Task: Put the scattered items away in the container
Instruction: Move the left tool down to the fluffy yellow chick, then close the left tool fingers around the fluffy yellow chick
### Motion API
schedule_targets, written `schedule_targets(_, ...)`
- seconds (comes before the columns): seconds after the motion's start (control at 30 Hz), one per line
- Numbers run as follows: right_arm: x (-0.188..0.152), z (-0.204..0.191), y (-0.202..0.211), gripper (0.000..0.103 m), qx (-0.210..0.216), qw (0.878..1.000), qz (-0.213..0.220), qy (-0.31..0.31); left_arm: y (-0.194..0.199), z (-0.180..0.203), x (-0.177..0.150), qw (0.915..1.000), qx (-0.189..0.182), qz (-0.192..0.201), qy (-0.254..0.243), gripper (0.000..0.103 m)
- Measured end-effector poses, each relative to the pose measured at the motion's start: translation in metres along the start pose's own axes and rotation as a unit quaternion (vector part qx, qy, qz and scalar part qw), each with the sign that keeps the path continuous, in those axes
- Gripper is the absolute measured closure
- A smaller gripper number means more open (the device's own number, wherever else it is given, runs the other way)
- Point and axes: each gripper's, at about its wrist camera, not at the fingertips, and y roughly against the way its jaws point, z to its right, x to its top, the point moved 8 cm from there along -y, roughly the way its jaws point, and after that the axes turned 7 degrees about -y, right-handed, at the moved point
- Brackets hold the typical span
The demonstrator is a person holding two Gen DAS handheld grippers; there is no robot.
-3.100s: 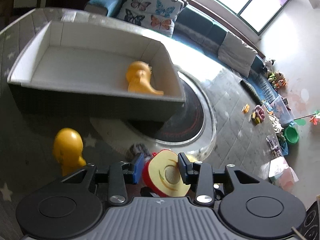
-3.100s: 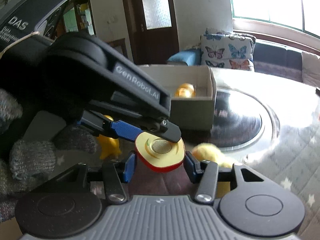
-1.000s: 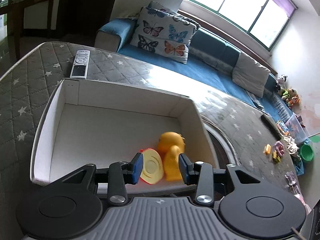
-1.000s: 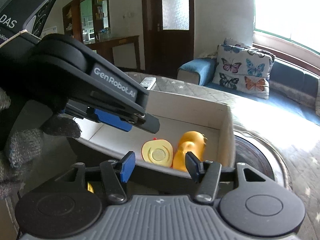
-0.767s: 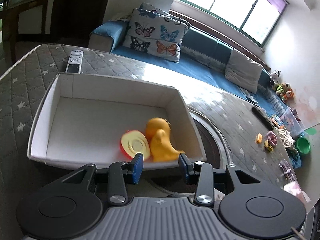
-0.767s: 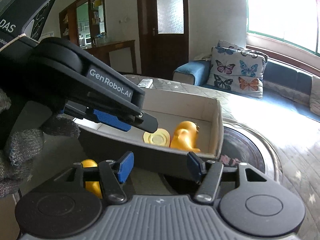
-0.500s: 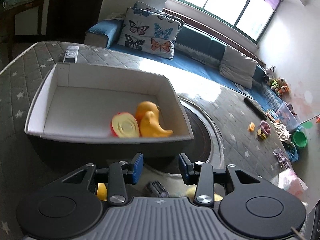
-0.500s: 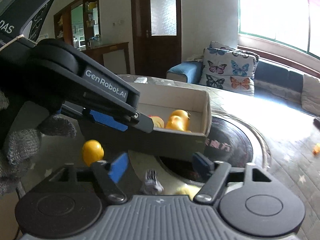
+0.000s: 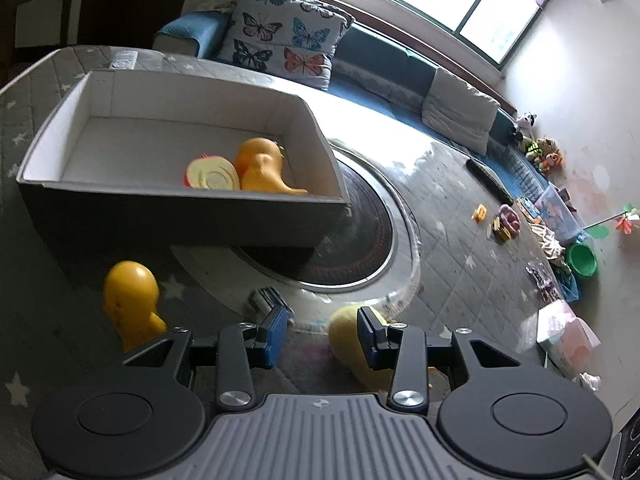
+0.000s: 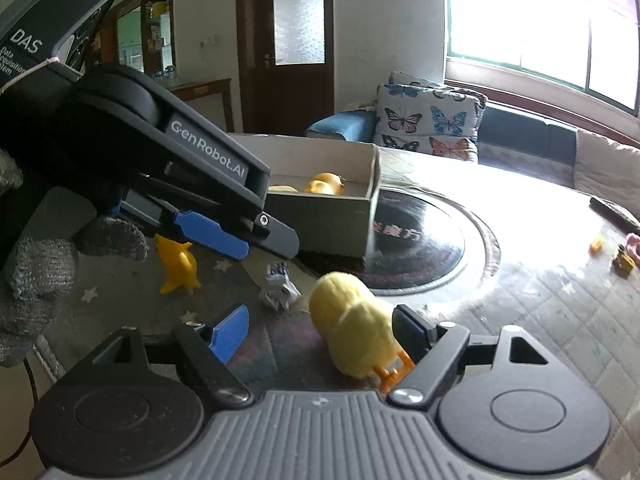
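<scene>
Left gripper (image 9: 322, 338): black body; ribbed grey housing at the base; two round black discs at the sides; two black finger arms, each with a silver screw at its pivot; blue pads on the fingers (image 9: 273, 336). Side casing printed "GenRobot.AI" in white; grey block above it printed "DAS".

Right gripper (image 10: 320, 336): same build, ribbed grey base, black discs, silver screws, one blue pad in view.

Hand (image 10: 38, 264): grey knitted glove. Thin dark cable below it.
</scene>
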Motion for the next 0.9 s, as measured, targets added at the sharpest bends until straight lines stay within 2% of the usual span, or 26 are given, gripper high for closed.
schedule_targets(0.4,-0.01,0.026,-0.005,0.022,-0.02,0.999,-0.015,-0.025,-0.011,0.013,-0.007,0.9999,-0.003,-0.012,0.004,0.061)
schedule_targets(0.9,-0.015,0.029,-0.016,0.022,-0.003,0.999,-0.027,-0.035,-0.026,0.016,-0.007,0.9988,-0.013,-0.022,0.042,0.061)
